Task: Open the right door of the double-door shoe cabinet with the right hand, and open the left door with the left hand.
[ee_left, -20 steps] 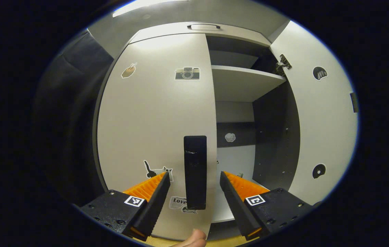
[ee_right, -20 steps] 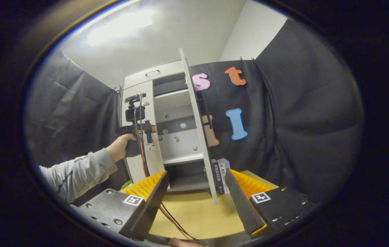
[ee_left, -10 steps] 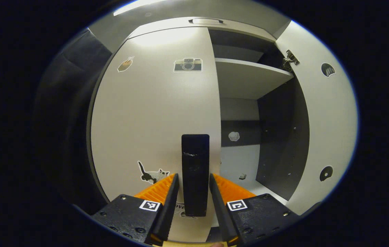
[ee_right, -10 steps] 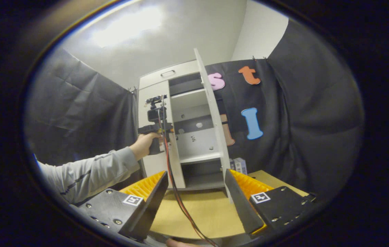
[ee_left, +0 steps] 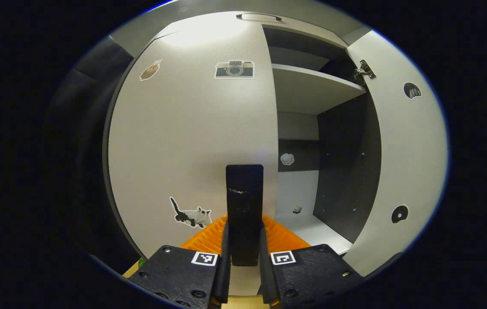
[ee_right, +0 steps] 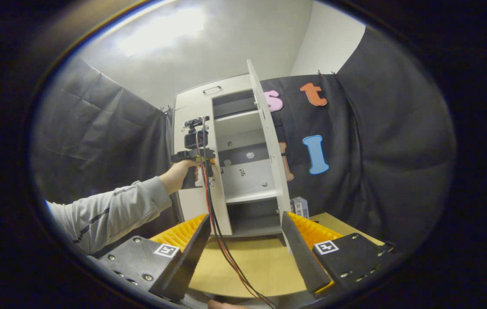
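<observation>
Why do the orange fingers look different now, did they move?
Yes. The left tool closed inward, its fingers now pressing the black door handle.

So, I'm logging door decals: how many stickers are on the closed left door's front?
3: a hand sticker top left, a camera sticker top right, a cat sticker low down; the tongs may hide more.

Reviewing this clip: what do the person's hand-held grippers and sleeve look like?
Each hand-held gripper has black bodies with white square coded markers and orange ribbed finger pads edged in black, as on the left gripper and right gripper. In the right gripper view, the left one carries a black camera on top, with red and black cables trailing down. The sleeve is light grey.
</observation>
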